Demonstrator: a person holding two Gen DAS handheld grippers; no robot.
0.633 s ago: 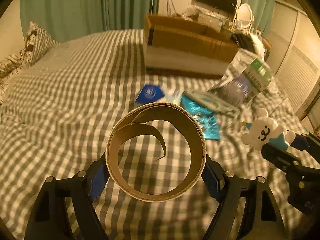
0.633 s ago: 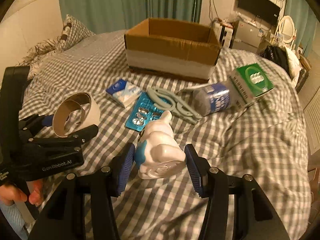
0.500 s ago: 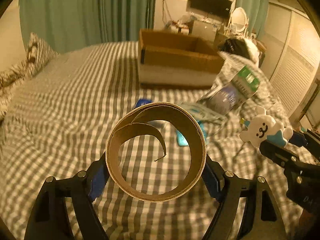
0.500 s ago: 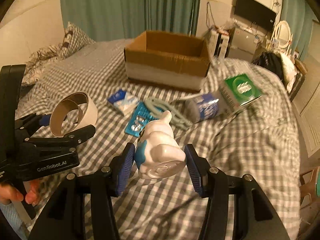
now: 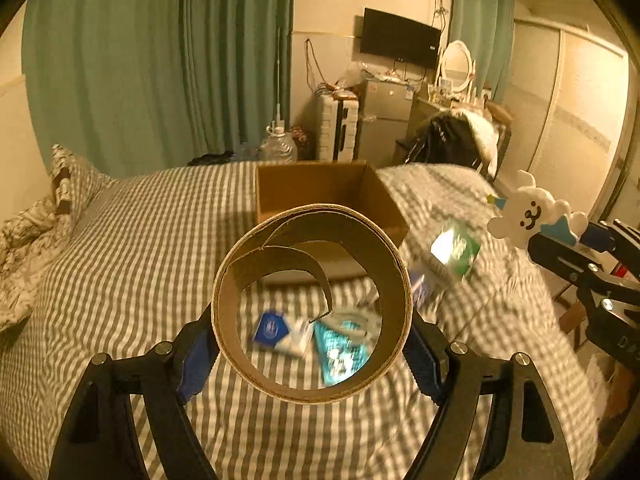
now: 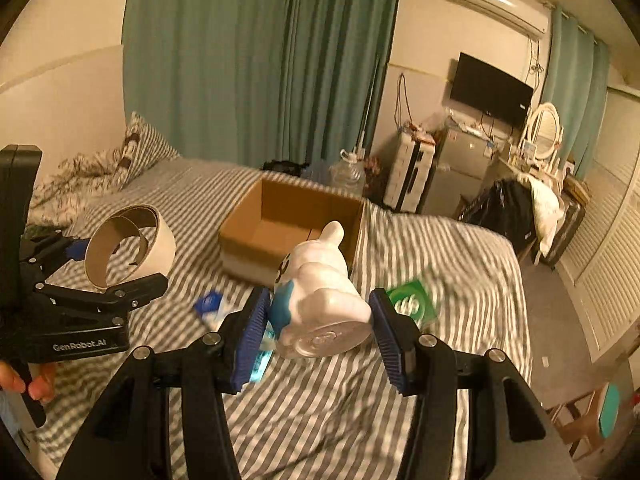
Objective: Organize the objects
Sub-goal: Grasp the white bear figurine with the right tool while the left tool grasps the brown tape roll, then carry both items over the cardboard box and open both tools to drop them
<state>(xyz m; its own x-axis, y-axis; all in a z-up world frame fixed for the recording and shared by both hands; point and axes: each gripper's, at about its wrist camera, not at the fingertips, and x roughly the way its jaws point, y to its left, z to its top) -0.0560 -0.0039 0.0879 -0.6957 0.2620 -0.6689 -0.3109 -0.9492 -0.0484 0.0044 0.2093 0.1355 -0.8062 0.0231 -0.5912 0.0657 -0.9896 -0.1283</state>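
Left gripper [image 5: 312, 354] clamped on the cardboard ring [image 5: 312, 304]: both blue pads [image 5: 196, 356] press its outer wall at the widest point, ring standing on edge with its opening facing the camera. A loose inner strip curls inside the ring. Jaws wide because the ring is wide; they closed in a little within the last second and sit tight on it now.

Right gripper [image 6: 320, 332] at its narrowest, gripping the white toy [image 6: 320, 288] by its base, head pointing forward away from the fingers. Left pad flush on the blue part; right pad [image 6: 386, 334] at the base edge.

Both are held in the air above the bed [image 6: 460, 264]. Open box [image 6: 292, 224] is straight ahead of both finger pairs, top clear, bare checked sheet between. Left gripper is to the left of the right fingers, well apart.

Below the fingers on the sheet: blue packet [image 5: 272, 328], teal blister pack [image 5: 340, 352], green box [image 6: 412, 304], blurred. Bed edge drops off right of the right fingers.

Readable text: "GenRobot.AI" on the left gripper body. Packet labels too blurred to read.
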